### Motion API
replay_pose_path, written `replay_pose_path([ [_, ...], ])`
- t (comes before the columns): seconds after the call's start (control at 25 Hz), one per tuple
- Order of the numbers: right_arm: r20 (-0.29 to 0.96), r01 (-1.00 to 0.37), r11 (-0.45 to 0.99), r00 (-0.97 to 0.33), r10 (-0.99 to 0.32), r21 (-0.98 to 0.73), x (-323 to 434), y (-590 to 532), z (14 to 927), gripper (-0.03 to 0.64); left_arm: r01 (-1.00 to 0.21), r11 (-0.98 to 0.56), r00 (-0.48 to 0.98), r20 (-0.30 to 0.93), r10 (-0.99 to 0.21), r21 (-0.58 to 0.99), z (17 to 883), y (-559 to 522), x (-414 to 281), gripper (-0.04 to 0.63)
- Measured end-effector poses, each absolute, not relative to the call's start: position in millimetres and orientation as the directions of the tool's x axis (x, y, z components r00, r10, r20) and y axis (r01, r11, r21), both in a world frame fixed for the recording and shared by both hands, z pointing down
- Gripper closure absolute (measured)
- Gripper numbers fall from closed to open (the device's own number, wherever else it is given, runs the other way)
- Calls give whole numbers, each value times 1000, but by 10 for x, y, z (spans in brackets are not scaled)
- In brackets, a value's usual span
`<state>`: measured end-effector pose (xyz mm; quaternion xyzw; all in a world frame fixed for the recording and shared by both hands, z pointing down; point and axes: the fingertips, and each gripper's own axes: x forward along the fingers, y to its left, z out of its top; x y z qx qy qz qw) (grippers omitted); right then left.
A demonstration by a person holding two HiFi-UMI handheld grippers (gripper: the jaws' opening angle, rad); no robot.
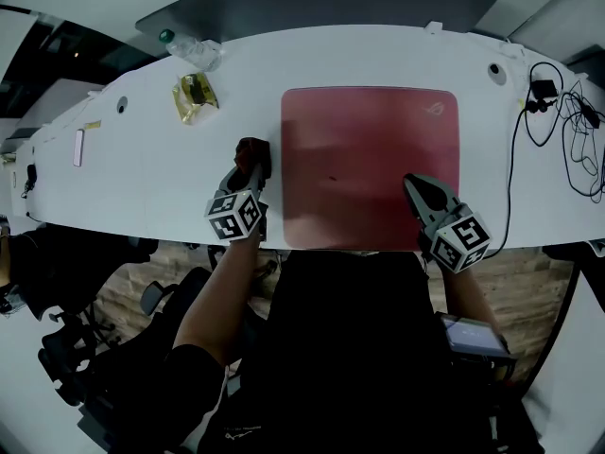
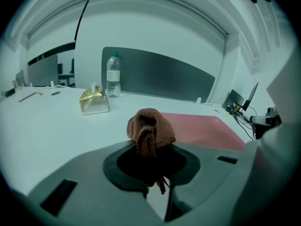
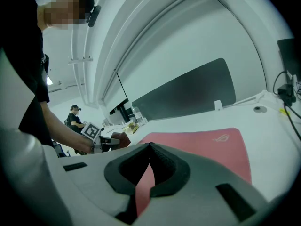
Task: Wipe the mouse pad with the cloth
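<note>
The left hand-held gripper (image 2: 150, 155) is pinching a bunched brown knitted cloth (image 2: 149, 128) btw. its jaws; the cloth sticks out past the tips. In the head view this gripper (image 1: 250, 166) and the cloth (image 1: 253, 149) are over the white counter (image 1: 142, 183), just beside the left edge of the red rectangular mouse pad (image 1: 369, 154), not on it. The right hand-held gripper (image 3: 149, 148) has its jaws pressed together at the tips w/ nothing held; it is at the pad's near right corner (image 1: 414, 183), contact w/ the pad cannot be told. Farther back on the left are a gold foil packet (image 1: 195, 96) and a clear plastic bottle (image 1: 195, 51). Black cables (image 1: 567, 130) lie at the right end.
</note>
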<state>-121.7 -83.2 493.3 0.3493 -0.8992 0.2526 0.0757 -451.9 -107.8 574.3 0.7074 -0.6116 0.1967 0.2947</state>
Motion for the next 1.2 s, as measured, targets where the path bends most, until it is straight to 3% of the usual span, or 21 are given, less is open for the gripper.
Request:
replay_pose_path([
  [0.2,326,-709,588,-703,-632,-389,-1267,-751,4896,594,-987,-134,160,675,-720,91,5825,-1260,-4588,512],
  [0.48,328,-742,544,-665,-670,-392,-1311,-651,4907,594,-949,-307,270,702,-659,77,5933,-1341,-4034,512],
  [0.72,318,-741,543,-665,-676,-396,-1207,-679,4891,594,-918,-396,267,734,-624,-2,5987,-1319,-3711,512],
  [1.2,309,-722,553,-684,-660,-417,-633,-740,4941,594,-882,-470,287,755,-590,-32,6022,-1322,-2829,512],
])
